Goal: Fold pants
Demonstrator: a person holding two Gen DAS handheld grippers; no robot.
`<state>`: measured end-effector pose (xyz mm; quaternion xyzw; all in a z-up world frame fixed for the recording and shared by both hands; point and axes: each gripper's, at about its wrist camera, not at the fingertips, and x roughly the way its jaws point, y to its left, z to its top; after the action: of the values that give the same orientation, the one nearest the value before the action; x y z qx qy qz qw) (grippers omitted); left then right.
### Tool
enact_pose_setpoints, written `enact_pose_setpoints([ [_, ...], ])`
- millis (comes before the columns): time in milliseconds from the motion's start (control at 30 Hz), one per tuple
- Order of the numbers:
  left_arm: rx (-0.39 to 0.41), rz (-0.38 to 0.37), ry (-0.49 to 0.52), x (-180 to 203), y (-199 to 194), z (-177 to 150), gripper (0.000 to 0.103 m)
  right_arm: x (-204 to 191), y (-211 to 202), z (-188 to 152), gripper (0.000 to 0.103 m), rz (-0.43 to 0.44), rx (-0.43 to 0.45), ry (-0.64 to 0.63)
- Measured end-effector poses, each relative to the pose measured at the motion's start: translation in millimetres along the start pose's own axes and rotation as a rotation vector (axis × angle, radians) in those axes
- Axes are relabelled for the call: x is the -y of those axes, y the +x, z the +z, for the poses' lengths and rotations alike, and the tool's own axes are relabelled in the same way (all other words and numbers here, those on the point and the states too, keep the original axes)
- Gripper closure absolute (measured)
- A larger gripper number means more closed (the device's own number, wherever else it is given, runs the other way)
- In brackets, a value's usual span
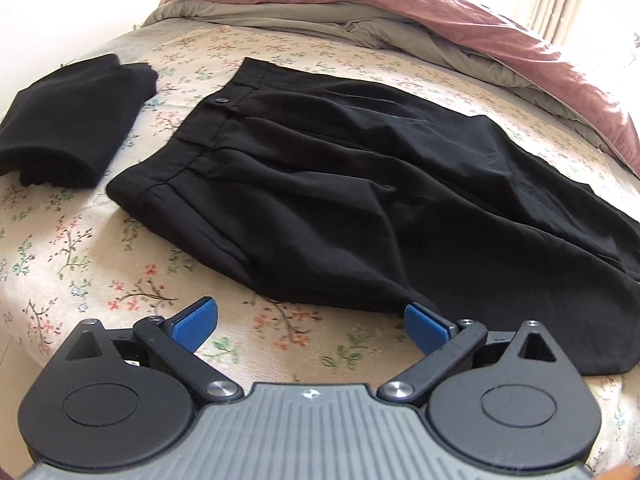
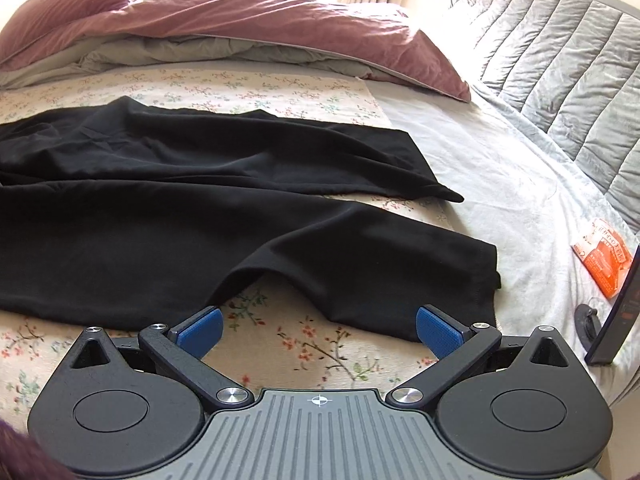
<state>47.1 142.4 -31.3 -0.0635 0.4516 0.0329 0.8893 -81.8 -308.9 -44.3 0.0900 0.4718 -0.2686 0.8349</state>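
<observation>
Black pants (image 1: 320, 184) lie spread flat on the floral bedsheet (image 1: 80, 264), waistband with a button to the left, legs running right. In the right wrist view the two pant legs (image 2: 200, 200) lie side by side, hems toward the right; the near leg's edge is rumpled up. My left gripper (image 1: 310, 326) is open and empty, just in front of the near edge of the pants by the hip. My right gripper (image 2: 318, 332) is open and empty, just in front of the near leg's hem corner.
A folded black garment (image 1: 72, 120) lies left of the waistband. A mauve and grey duvet (image 2: 240, 28) is bunched at the back. A grey quilted headboard (image 2: 560, 52), an orange packet (image 2: 600, 260) and a dark device (image 2: 616, 312) are at the right.
</observation>
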Motion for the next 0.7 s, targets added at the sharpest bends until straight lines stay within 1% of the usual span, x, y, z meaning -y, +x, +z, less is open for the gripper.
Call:
enact_pose_setpoints([
  [33, -0.006, 0.004, -0.028, -11, 4, 2, 0.000, 4, 5, 0, 0.002, -0.008, -0.014, -0.010],
  [100, -0.017, -0.002, -0.116, -36, 12, 6, 0.005, 11, 16, 1, 0.003, -0.029, -0.036, -0.040],
  [133, -0.021, -0.005, -0.160, -47, 15, 8, 0.011, 13, 23, 1, 0.008, -0.035, -0.046, -0.058],
  [167, -0.016, -0.010, -0.204, -60, 18, 11, 0.013, 14, 28, 1, 0.010, -0.039, -0.053, -0.074],
  [200, -0.007, -0.014, -0.239, -69, 21, 13, 0.014, 15, 34, 1, 0.016, -0.041, -0.061, -0.087],
  [233, 0.004, -0.017, -0.277, -80, 23, 14, 0.017, 15, 41, 1, 0.028, -0.035, -0.069, -0.091],
  [267, 0.011, -0.024, -0.311, -88, 26, 16, 0.019, 16, 47, 2, 0.035, -0.035, -0.084, -0.100],
  [300, 0.018, -0.040, -0.346, -96, 30, 18, 0.021, 16, 53, 2, 0.048, -0.039, -0.093, -0.106],
  [333, 0.018, -0.054, -0.384, -103, 35, 20, 0.025, 15, 58, 2, 0.059, -0.050, -0.095, -0.117],
  [400, 0.015, -0.076, -0.441, -114, 43, 23, 0.031, 13, 65, 1, 0.068, -0.082, -0.088, -0.150],
  [433, 0.016, -0.083, -0.464, -118, 48, 25, 0.037, 12, 68, 1, 0.071, -0.097, -0.079, -0.173],
  [467, 0.014, -0.086, -0.484, -122, 52, 27, 0.045, 11, 71, 1, 0.073, -0.108, -0.071, -0.195],
  [500, 0.014, -0.087, -0.498, -125, 55, 29, 0.051, 10, 72, 1, 0.080, -0.121, -0.066, -0.219],
  [533, 0.020, -0.088, -0.509, -127, 57, 28, 0.069, 10, 74, 1, 0.091, -0.135, -0.063, -0.247],
  [567, 0.026, -0.088, -0.512, -128, 57, 29, 0.091, 10, 75, 1, 0.096, -0.146, -0.065, -0.279],
  [600, 0.033, -0.082, -0.507, -128, 56, 30, 0.092, 10, 76, 1, 0.103, -0.149, -0.067, -0.309],
  [700, 0.067, -0.034, -0.451, -126, 44, 33, 0.092, 17, 71, 2, 0.103, -0.156, -0.064, -0.368],
])
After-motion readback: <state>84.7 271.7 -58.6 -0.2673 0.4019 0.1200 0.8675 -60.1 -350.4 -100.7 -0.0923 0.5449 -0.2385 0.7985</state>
